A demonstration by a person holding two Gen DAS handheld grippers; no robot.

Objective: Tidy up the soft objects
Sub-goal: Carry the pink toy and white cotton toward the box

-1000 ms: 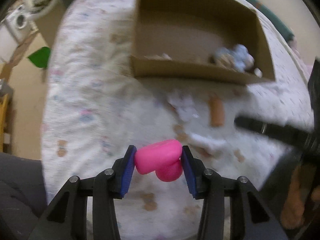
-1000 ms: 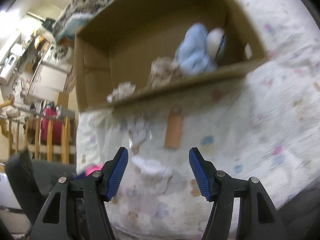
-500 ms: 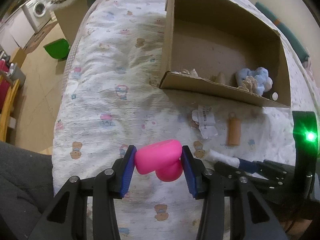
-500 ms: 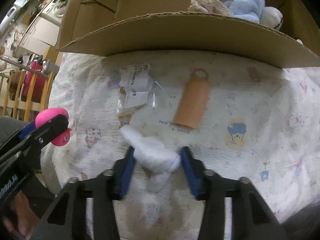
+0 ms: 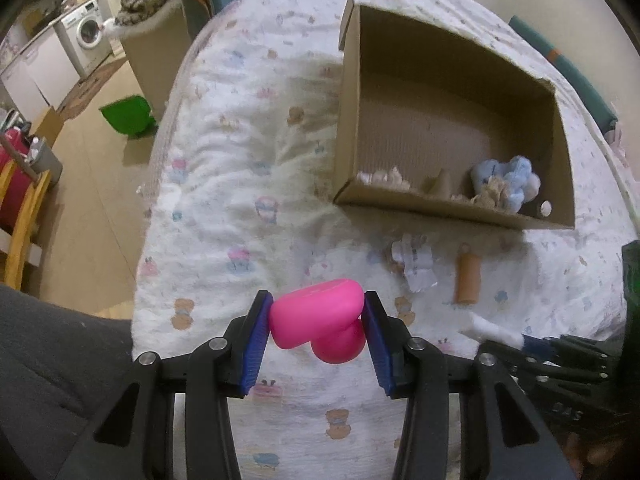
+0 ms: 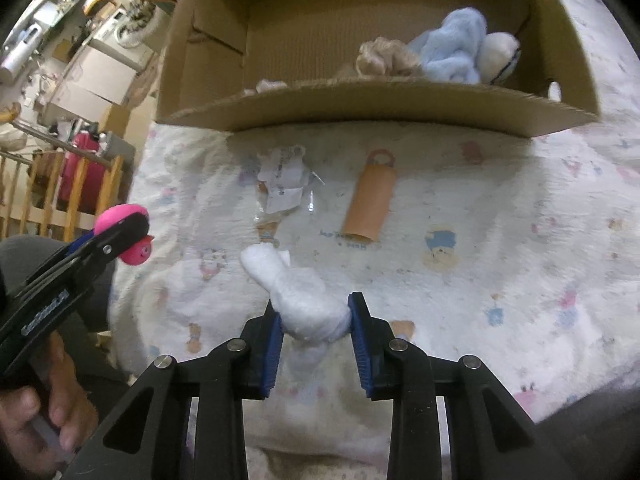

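My left gripper (image 5: 317,316) is shut on a pink soft toy (image 5: 316,314), held above the bed's near edge; the toy also shows in the right wrist view (image 6: 138,250). My right gripper (image 6: 315,314) is shut on a white fluffy soft piece (image 6: 304,300), lifted a little off the blanket; its tip shows in the left wrist view (image 5: 492,330). An open cardboard box (image 5: 452,210) (image 6: 380,104) lies farther back on the bed and holds a light blue plush (image 6: 452,52), a beige scrunchy (image 6: 380,58) and a small whitish piece (image 6: 268,86).
On the patterned blanket (image 6: 500,220) in front of the box lie an orange tube-shaped pouch (image 6: 370,200) and crumpled paper with clear wrap (image 6: 282,184). Off the bed's left edge are the floor, a green bin (image 5: 128,114) and a wooden chair (image 5: 24,208).
My right gripper closed on the white fluffy piece and has lifted and pulled it back from the box. My left gripper, still holding the pink toy, has drawn back, so the box looks farther.
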